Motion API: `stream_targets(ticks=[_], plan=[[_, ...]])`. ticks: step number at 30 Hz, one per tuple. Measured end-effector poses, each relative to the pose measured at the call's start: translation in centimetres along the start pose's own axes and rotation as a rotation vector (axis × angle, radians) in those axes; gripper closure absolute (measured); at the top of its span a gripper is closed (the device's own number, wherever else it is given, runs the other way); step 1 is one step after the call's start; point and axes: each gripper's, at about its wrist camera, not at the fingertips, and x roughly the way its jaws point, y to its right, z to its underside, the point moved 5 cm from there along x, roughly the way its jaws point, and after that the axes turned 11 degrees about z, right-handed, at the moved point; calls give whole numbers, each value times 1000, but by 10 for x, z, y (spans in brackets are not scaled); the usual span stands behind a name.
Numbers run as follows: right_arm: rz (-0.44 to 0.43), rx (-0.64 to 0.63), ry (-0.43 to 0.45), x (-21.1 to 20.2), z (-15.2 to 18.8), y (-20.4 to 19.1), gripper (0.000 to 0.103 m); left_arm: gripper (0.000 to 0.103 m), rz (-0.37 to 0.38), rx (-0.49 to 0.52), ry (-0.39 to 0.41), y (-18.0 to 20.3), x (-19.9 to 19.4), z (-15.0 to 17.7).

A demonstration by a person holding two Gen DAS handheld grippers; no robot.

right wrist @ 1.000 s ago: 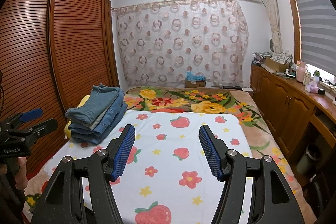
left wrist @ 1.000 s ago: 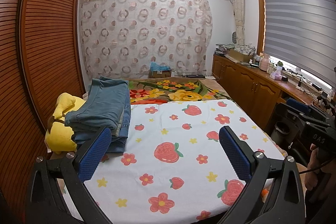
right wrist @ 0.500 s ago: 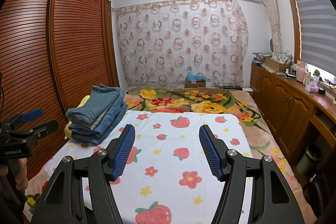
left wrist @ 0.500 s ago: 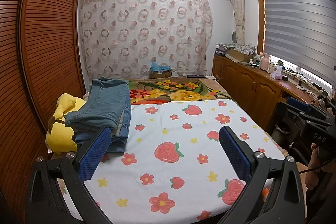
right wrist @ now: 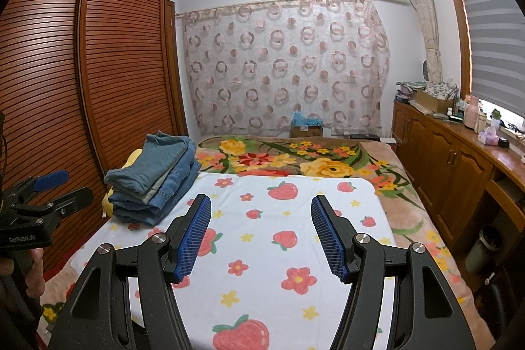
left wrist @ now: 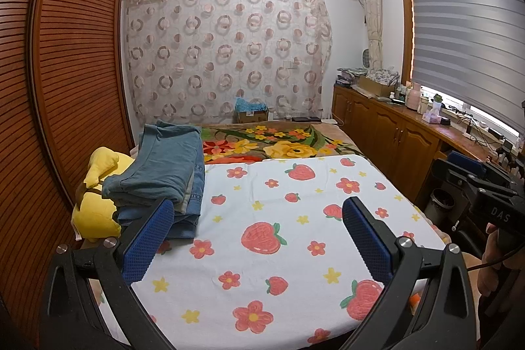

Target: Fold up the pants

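A stack of folded blue denim pants (left wrist: 164,173) lies at the left edge of the bed, on a white sheet with strawberries and flowers (left wrist: 282,235). The stack also shows in the right wrist view (right wrist: 154,179). My left gripper (left wrist: 257,212) is open and empty, held above the sheet's near part, its left finger just in front of the stack. My right gripper (right wrist: 261,202) is open and empty above the sheet, right of the stack. Each gripper shows at the edge of the other's view.
A yellow plush toy (left wrist: 95,199) lies under and left of the stack. A floral blanket (left wrist: 279,146) covers the far bed. A slatted wooden wardrobe (left wrist: 65,87) stands left, wooden cabinets (left wrist: 393,140) right, a bin (left wrist: 441,202) beside the bed.
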Motion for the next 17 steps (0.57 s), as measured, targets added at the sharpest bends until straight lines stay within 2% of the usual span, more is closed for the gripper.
stream_targets(ticks=[17], plan=[[14, 6, 3, 1, -1, 1, 37, 0, -1, -1, 1, 0, 0, 1]])
